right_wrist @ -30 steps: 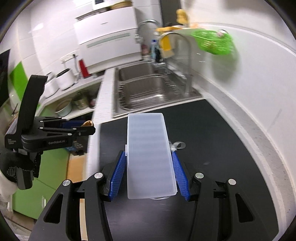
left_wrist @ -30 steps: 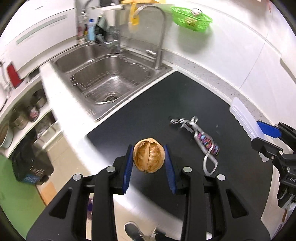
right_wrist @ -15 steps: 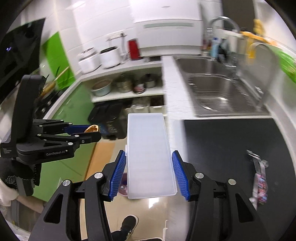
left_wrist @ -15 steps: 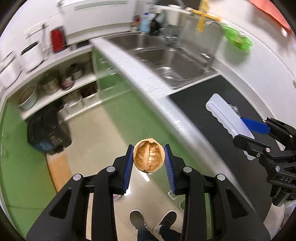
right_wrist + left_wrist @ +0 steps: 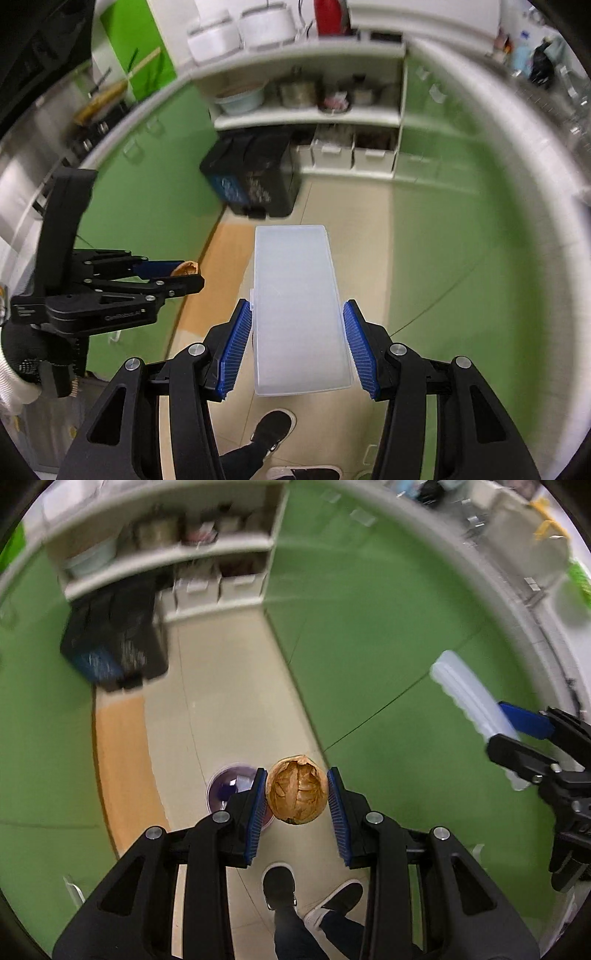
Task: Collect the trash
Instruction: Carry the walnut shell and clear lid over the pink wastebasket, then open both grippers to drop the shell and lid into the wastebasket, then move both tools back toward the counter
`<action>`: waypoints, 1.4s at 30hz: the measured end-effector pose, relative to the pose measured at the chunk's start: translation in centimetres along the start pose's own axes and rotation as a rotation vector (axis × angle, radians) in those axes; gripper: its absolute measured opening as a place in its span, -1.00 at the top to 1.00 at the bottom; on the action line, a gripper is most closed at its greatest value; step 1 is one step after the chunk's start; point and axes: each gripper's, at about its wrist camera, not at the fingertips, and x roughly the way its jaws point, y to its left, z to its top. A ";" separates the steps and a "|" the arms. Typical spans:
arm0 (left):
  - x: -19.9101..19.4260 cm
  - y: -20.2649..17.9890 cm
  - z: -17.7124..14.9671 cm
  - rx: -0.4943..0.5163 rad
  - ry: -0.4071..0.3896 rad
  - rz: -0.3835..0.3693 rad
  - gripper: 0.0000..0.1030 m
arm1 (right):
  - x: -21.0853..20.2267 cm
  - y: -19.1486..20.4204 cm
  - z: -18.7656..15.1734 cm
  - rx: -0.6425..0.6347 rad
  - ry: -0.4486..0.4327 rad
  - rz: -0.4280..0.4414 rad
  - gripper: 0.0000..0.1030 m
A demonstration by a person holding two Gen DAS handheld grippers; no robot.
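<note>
Left wrist view
Left gripper: your left gripper (image 5: 297,797) is closed on the brown husk (image 5: 297,794), one blue pad on each flank. You hold the round piece across its widest part, which I judge keeps it from rolling out.
Position: you carry it over the tiled floor (image 5: 221,709), off the counter. The purple bin (image 5: 229,788) sits on the floor directly below and just left of the husk, partly hidden by the left finger.
Reason, judged: the husk is poised over the bin mouth so it can fall straight in once you let go.
Right gripper, seen from here: your right gripper (image 5: 517,734) enters at the right edge with the plastic lid (image 5: 469,705) jutting out ahead of it. It is well apart from the husk.

Right wrist view
Right gripper: your right gripper (image 5: 297,341) clamps the translucent plastic lid (image 5: 297,306) by its long edges near the rear end. The lid lies flat and points forward.
Reason, judged: gripping the narrow dimension suits the jaw span; the long overhang may tip if the grip slackens.
Left gripper, seen from here: it (image 5: 184,271) sits to the left and lower, with the husk (image 5: 186,267) showing between its tips.
Surroundings: a black bin (image 5: 255,177) stands by the shelves. Your shoe (image 5: 275,426) is on the floor below the lid.
Risk, judged: the purple bin is not visible in this view, so the lid's drop line is unconfirmed.
</note>
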 end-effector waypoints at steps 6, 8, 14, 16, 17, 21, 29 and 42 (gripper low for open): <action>11.3 5.6 -4.1 -0.056 0.074 -0.004 0.36 | 10.7 -0.4 -3.4 -0.013 0.090 0.010 0.02; 14.1 7.1 -5.4 -0.074 0.082 -0.009 0.17 | 13.6 -0.5 -4.7 -0.012 0.115 0.013 0.02; 17.9 10.3 -7.4 -0.131 0.058 -0.002 -0.94 | 19.3 0.2 -7.5 -0.032 0.180 0.024 0.02; 18.0 11.6 -8.1 -0.163 0.057 -0.001 -0.94 | 20.5 0.7 -8.0 -0.045 0.198 0.035 0.02; 18.0 11.9 -8.2 -0.172 0.056 0.000 -0.94 | 21.2 1.2 -8.1 -0.051 0.206 0.042 0.02; 16.9 14.0 -9.1 -0.206 0.049 0.010 -0.94 | 23.1 2.8 -7.7 -0.074 0.230 0.066 0.02; 15.0 18.0 -10.0 -0.264 0.026 0.031 -0.94 | 26.9 5.8 -6.7 -0.114 0.259 0.101 0.02; 13.1 18.5 -9.9 -0.257 0.004 0.025 -0.95 | 28.1 5.9 -6.5 -0.072 0.250 0.061 -0.89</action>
